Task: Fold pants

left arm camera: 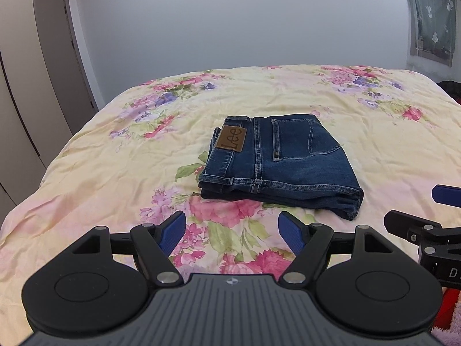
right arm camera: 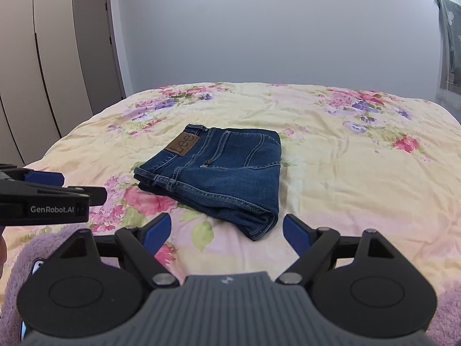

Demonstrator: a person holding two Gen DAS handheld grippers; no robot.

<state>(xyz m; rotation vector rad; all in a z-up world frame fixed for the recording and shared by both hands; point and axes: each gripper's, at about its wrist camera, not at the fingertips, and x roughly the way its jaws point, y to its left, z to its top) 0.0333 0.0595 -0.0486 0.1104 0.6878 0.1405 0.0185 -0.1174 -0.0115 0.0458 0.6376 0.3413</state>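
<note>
Pants — dark blue denim jeans (left arm camera: 276, 161), folded compact mid floral quilt (left arm camera: 374, 150); left gripper (left arm camera: 232, 232) and right gripper (right arm camera: 226, 230) spread, empty, short of them — likely just square edges.

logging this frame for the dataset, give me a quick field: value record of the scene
surface: bed with floral quilt
garment: blue jeans, folded into a compact stack, leather brand patch facing up
garment position: near the middle of the bed, lying flat
left gripper: open, empty, short of the jeans
right gripper: open, empty, short of the jeans
contact: neither gripper touches the jeans
background: plain wall, closet doors on the left, curtain on the right
task state: fold looks complete
</note>
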